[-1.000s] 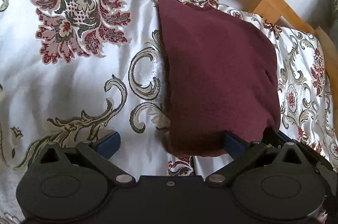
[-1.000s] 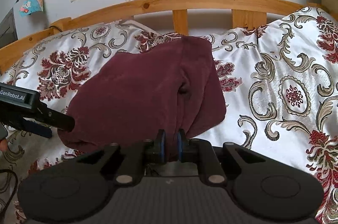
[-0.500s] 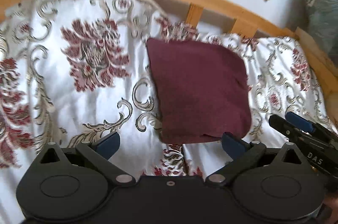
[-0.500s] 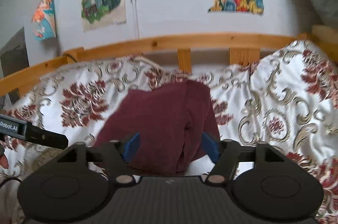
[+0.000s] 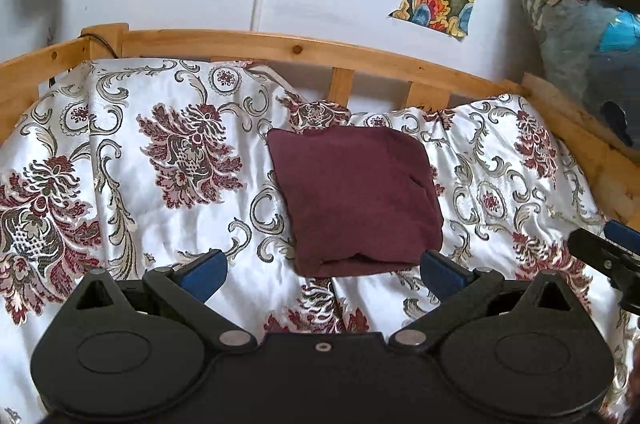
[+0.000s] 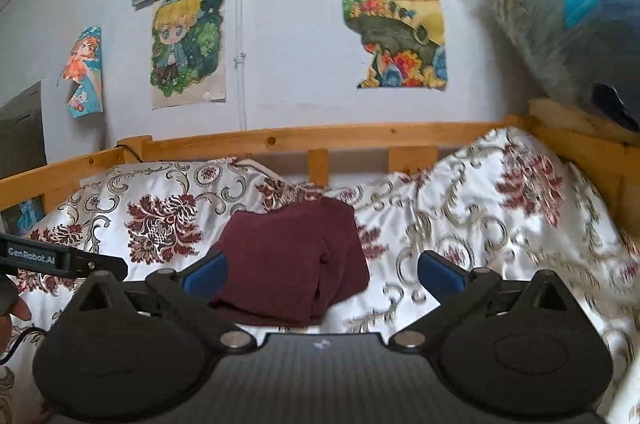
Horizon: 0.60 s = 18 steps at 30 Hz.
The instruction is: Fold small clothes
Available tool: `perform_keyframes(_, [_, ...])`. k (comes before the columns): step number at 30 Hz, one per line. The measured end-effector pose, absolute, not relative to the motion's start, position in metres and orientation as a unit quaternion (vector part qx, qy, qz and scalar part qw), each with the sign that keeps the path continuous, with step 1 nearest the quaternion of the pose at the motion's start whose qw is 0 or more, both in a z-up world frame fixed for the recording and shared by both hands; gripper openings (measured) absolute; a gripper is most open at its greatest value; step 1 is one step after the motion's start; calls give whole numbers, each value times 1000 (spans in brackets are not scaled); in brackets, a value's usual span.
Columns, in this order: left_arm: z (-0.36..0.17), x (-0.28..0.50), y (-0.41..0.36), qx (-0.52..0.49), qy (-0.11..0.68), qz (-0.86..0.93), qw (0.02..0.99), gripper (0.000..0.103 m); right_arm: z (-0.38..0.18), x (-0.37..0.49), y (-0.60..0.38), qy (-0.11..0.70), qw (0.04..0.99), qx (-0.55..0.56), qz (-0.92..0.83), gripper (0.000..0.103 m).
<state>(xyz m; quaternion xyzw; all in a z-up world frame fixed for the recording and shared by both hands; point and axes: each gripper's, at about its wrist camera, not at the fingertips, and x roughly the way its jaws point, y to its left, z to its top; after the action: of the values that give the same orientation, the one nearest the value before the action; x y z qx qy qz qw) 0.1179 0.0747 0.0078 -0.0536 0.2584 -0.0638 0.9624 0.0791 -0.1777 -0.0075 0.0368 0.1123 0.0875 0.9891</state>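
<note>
A folded maroon garment [image 5: 354, 198] lies in a rough square on the floral bedspread [image 5: 168, 192]; it also shows in the right wrist view [image 6: 294, 264]. My left gripper [image 5: 322, 270] is open and empty, raised just in front of the garment's near edge. My right gripper [image 6: 322, 274] is open and empty, raised in front of the garment, which sits to the left of centre between its blue fingers [image 6: 438, 274]. The right gripper's tip shows at the right edge of the left wrist view [image 5: 604, 256], and the left gripper's body at the left of the right wrist view [image 6: 60, 258].
A wooden bed rail [image 5: 304, 50] runs along the back and right side [image 5: 580, 140]. A white wall with posters [image 6: 394, 24] stands behind. A plastic-wrapped bundle [image 6: 576, 20] with a dark cloth on top sits at the upper right.
My right gripper opened and let go of the garment, which now lies flat. Both grippers pulled back and lifted away from it.
</note>
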Motion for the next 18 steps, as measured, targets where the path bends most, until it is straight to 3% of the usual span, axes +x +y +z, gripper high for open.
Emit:
perform_keyframes(8, [-16, 105, 72, -13, 260, -54, 964, 102, -38, 75, -176, 180, 980, 58, 64, 103])
perform_keyframes(18, [-22, 102, 76, -13, 257, -40, 965, 102, -46, 79, -161, 184, 980, 30, 75, 103])
